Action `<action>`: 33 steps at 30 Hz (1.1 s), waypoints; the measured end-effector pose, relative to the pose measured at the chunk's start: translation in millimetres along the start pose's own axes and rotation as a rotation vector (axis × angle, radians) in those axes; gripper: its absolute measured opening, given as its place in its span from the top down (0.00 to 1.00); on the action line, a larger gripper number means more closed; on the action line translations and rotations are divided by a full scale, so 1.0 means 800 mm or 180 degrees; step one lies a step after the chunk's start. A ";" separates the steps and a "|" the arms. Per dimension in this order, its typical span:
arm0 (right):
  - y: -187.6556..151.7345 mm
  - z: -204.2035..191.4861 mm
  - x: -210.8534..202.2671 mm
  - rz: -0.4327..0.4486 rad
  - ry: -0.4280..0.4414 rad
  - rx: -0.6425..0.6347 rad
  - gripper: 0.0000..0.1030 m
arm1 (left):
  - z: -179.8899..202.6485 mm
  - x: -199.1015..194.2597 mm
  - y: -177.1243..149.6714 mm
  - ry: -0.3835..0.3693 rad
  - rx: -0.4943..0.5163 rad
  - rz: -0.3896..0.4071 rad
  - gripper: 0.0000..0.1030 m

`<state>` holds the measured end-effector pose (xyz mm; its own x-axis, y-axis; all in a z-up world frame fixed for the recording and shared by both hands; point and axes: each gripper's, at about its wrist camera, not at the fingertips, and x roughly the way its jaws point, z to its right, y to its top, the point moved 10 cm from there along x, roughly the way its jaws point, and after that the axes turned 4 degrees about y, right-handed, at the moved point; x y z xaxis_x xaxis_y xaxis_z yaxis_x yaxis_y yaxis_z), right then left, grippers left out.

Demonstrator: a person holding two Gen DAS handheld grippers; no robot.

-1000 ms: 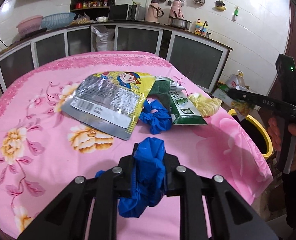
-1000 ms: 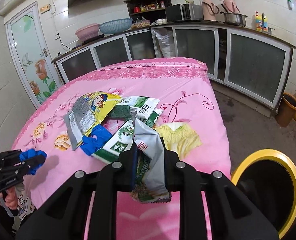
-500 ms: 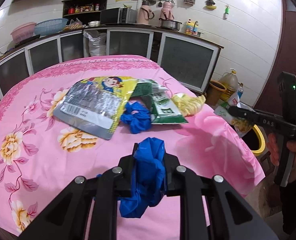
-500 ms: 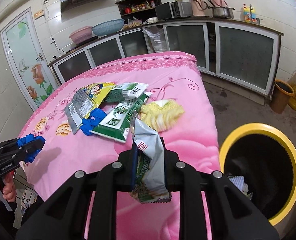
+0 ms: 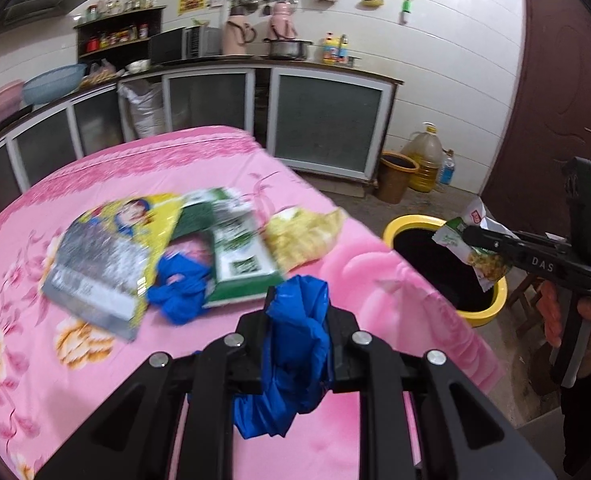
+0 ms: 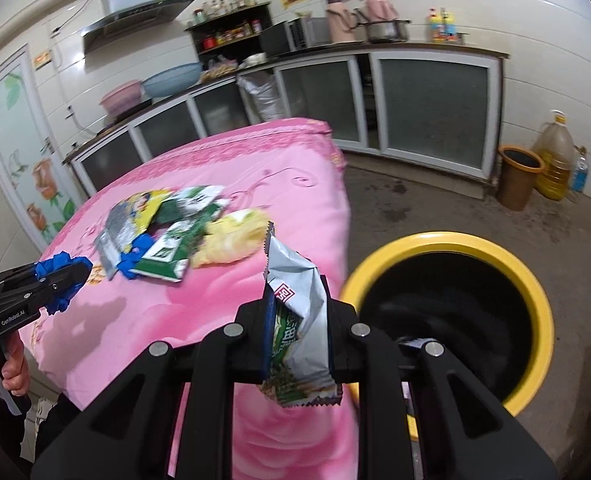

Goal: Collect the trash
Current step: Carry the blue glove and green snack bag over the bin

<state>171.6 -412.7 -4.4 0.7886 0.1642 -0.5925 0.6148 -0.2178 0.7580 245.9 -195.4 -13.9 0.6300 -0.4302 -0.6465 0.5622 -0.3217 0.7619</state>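
Note:
My left gripper (image 5: 297,312) is shut on a crumpled blue glove (image 5: 291,360), held above the near part of the pink table (image 5: 95,380). My right gripper (image 6: 295,312) is shut on a silver and green snack wrapper (image 6: 295,320), just left of the yellow-rimmed bin (image 6: 535,280). From the left wrist view, that wrapper (image 5: 483,256) hangs over the bin's (image 5: 415,228) mouth. On the table lie a yellow and silver bag (image 5: 103,252), green packets (image 5: 239,256), a second blue glove (image 5: 179,292) and a yellow wrapper (image 5: 299,236).
Kitchen cabinets (image 5: 327,128) run along the back wall. A brown bucket (image 6: 517,180) and an oil jug (image 6: 553,164) stand on the floor beyond the bin. A dark red door (image 5: 555,100) is at the right. A person's hand (image 6: 3,364) grips the left gripper's handle.
Both grippers have swung to the right with their loads. The bin has come fully into view, and the right gripper's wrapper now hangs at its rim.

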 end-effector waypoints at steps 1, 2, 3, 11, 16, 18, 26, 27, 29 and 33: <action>0.000 0.011 -0.005 0.0021 -0.0044 0.0034 0.82 | 0.006 0.003 0.003 -0.0025 0.0016 0.0000 0.83; 0.000 0.018 -0.008 0.0031 -0.0070 0.0057 0.82 | 0.020 0.008 0.009 -0.0065 0.0056 0.0010 0.83; 0.000 0.027 -0.012 0.0045 -0.0101 0.0080 0.82 | 0.029 0.012 0.013 -0.0088 0.0088 0.0014 0.83; -0.003 0.089 -0.031 0.0119 -0.0343 0.0273 0.82 | 0.109 0.056 0.042 -0.0340 0.0318 -0.0022 0.83; -0.007 0.123 -0.030 0.0109 -0.0449 0.0409 0.82 | 0.151 0.089 0.057 -0.0480 0.0415 -0.0080 0.83; -0.010 0.135 -0.027 0.0091 -0.0475 0.0453 0.82 | 0.165 0.102 0.059 -0.0548 0.0453 -0.0118 0.83; -0.018 0.165 -0.015 0.0038 -0.0551 0.0556 0.82 | 0.212 0.149 0.067 -0.0674 0.0583 -0.0230 0.83; -0.020 0.168 -0.014 0.0036 -0.0560 0.0570 0.82 | 0.217 0.154 0.068 -0.0680 0.0602 -0.0241 0.83; -0.022 0.174 -0.012 0.0025 -0.0587 0.0599 0.82 | 0.228 0.165 0.069 -0.0692 0.0633 -0.0272 0.83; -0.027 0.190 -0.009 0.0001 -0.0636 0.0669 0.82 | 0.249 0.187 0.069 -0.0724 0.0659 -0.0351 0.83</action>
<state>152.0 -555.3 -58.3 0.7595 -0.0242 -0.6501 0.5836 -0.4159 0.6974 264.8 -445.4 -61.0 0.4224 -0.5532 -0.7180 0.4848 -0.5314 0.6947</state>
